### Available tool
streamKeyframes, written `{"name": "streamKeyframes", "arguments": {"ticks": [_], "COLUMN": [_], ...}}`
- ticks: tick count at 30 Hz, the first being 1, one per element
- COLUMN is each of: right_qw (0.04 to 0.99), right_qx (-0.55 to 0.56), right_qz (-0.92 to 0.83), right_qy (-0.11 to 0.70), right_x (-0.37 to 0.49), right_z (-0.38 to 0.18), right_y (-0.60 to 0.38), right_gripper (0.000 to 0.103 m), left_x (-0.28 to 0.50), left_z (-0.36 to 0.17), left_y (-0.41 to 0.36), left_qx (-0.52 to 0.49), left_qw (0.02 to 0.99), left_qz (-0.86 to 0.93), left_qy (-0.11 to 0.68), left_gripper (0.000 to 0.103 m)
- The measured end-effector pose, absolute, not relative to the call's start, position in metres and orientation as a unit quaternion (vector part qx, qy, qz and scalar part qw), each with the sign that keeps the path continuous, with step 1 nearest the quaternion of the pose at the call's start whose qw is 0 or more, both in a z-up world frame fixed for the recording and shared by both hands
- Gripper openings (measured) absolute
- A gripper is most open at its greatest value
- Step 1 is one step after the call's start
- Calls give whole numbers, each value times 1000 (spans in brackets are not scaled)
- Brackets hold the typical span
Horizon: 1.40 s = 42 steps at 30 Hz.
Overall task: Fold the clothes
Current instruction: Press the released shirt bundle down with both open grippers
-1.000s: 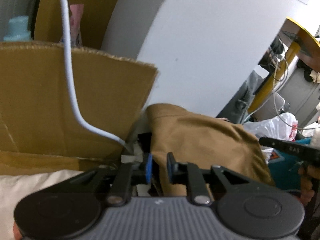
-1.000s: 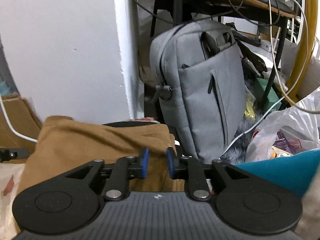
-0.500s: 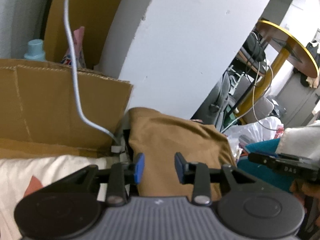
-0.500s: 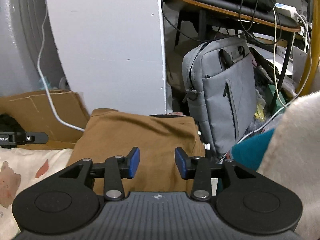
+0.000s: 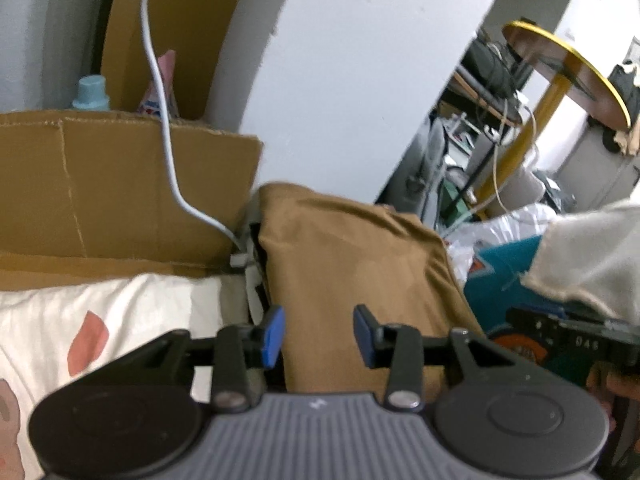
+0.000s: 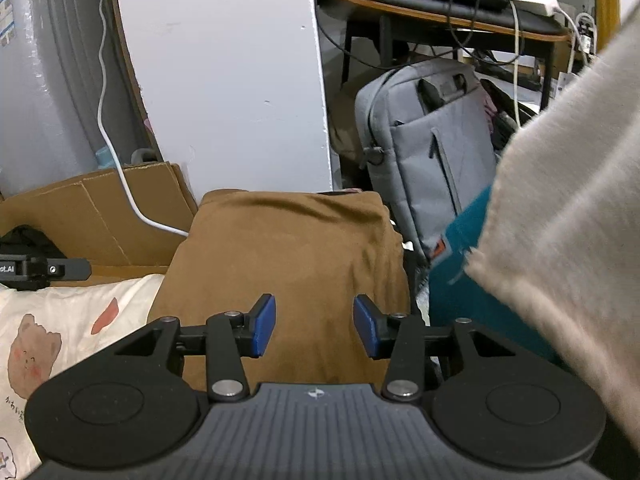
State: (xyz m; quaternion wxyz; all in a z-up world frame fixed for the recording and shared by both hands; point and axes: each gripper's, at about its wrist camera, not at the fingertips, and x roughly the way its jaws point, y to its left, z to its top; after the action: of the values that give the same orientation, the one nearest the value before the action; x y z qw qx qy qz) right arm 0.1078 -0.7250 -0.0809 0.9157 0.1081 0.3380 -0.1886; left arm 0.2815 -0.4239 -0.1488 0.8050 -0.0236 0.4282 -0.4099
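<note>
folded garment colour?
Plain tan-brown garment; clearest in the right wrist view.

The tan-brown cotton garment [image 6: 288,256] lies folded into a flat, roughly rectangular bundle with soft creases, its near end on the cream printed bedsheet [image 6: 60,320], far edge by the white pillar [image 6: 240,80].
</note>
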Motion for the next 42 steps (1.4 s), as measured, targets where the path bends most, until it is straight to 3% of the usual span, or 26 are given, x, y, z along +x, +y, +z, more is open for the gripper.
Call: {"name": "streamKeyframes", "arguments": {"ticks": [18, 23, 25, 27, 42], "right_qw": [874, 861, 855, 851, 847], "right_qx": [155, 157, 155, 157, 140], "right_qz": [-229, -243, -249, -254, -255], "right_qy": [400, 419, 427, 432, 445], "right_x": [87, 83, 80, 76, 60], "right_z": [-155, -170, -175, -177, -162], "right_y": [-743, -754, -755, -755, -735], "right_gripper": [40, 40, 40, 40, 40], "left_x": [269, 265, 262, 259, 253], "left_z": [-246, -259, -261, -262, -260], "left_y": [-473, -473, -468, -465, -426], "left_qx": [-11, -4, -7, -1, 1], "left_qw": [732, 722, 722, 718, 725], "left_qz": [-454, -456, -448, -447, -426], "left_qy": [509, 520, 528, 534, 541], "left_gripper": [38, 38, 30, 29, 35]}}
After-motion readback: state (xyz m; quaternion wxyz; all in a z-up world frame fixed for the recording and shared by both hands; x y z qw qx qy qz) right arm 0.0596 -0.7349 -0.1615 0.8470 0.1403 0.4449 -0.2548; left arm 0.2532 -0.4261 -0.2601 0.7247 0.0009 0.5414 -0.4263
